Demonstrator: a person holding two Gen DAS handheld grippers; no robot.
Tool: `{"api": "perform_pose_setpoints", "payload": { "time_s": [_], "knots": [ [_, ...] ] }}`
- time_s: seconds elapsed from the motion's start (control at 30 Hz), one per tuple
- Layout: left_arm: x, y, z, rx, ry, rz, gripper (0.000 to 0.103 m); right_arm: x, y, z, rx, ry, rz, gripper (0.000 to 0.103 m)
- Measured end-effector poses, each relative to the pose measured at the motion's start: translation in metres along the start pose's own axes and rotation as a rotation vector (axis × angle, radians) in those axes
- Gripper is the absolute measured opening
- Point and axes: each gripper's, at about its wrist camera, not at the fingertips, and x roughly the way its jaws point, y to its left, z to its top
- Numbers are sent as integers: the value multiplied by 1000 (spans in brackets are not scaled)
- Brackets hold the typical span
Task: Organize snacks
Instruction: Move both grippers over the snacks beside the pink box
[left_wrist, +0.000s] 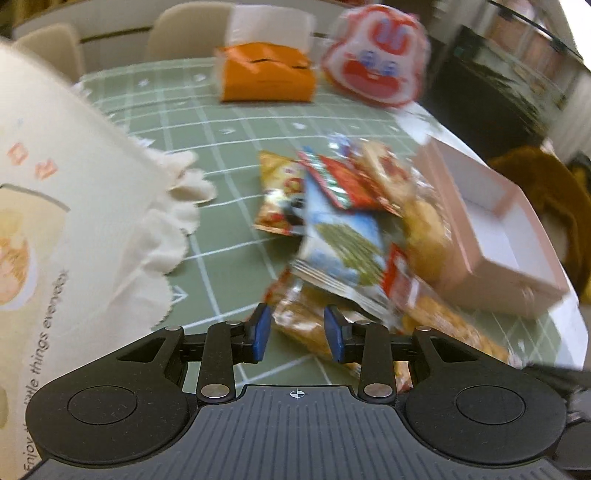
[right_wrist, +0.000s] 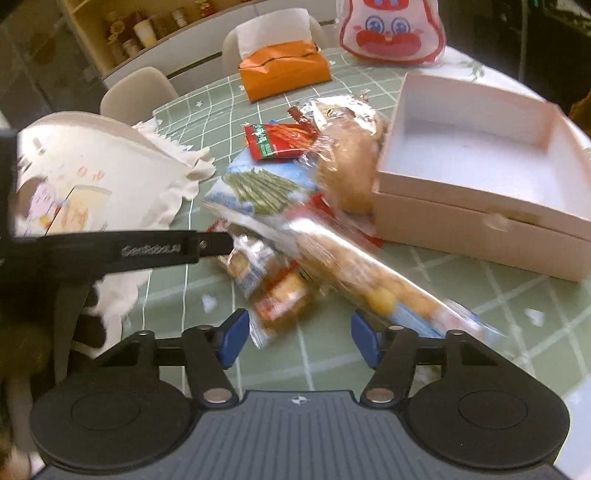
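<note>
A heap of snack packets (left_wrist: 343, 229) (right_wrist: 295, 221) lies on the green checked tablecloth (left_wrist: 229, 155) (right_wrist: 332, 354), beside an open, empty pink box (left_wrist: 495, 229) (right_wrist: 476, 170). A blue packet with green sticks (left_wrist: 340, 236) (right_wrist: 262, 188) and a red packet (right_wrist: 280, 140) lie on top. My left gripper (left_wrist: 297, 332) is open and empty, just short of an orange-brown packet (left_wrist: 306, 325). My right gripper (right_wrist: 295, 338) is open and empty, near a small orange packet (right_wrist: 280, 299) and a long packet of round snacks (right_wrist: 362, 273). The left gripper's body (right_wrist: 110, 254) shows in the right wrist view.
A cream cloth bag with printed pictures (left_wrist: 66, 229) (right_wrist: 92, 177) lies at the left. An orange tissue box (left_wrist: 266, 72) (right_wrist: 282, 70) and a red-and-white cartoon bag (left_wrist: 376, 55) (right_wrist: 391, 29) stand at the back. Chairs (right_wrist: 136, 96) ring the table's far side.
</note>
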Motion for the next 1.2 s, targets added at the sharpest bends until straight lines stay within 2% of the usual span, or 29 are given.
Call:
{"api": "perform_pose_setpoints", "payload": {
  "time_s": [0.07,0.1,0.23,0.27,0.43,0.63,0.8,0.87,0.97,1.0,1.1,1.17,1.2],
  "knots": [
    [3,2,5,-23,4,2,37,14,3,5,11,24,-11,47],
    [5,3,7,-28,3,3,37,18,4,5,2,34,-18,45],
    [11,4,12,-54,-3,27,38,8,5,-6,-44,37,-54,24],
    [13,4,13,-61,-8,28,38,4,2,-10,-49,40,-64,23],
    [21,1,16,-30,-10,0,37,-21,-30,-36,-5,35,-104,23],
    [8,-22,-7,115,63,-125,36,-45,-56,-58,33,1,-153,23],
    [-8,-39,-32,182,132,-241,35,-50,-67,-64,66,-17,-161,25],
    [-14,-43,-38,183,146,-242,35,-51,-67,-62,79,-16,-160,26],
    [-24,-39,-36,142,183,-157,35,-52,-68,-64,85,-18,-172,29],
    [-27,-37,-35,119,213,-157,35,-52,-69,-64,88,-21,-179,31],
    [-25,-30,-36,45,296,-213,35,-55,-75,-66,106,-35,-206,46],
    [-18,-30,-37,0,312,-234,35,-56,-80,-68,124,-40,-216,54],
    [-14,-32,-36,-8,304,-227,35,-57,-81,-68,129,-42,-218,55]
  ]
}}
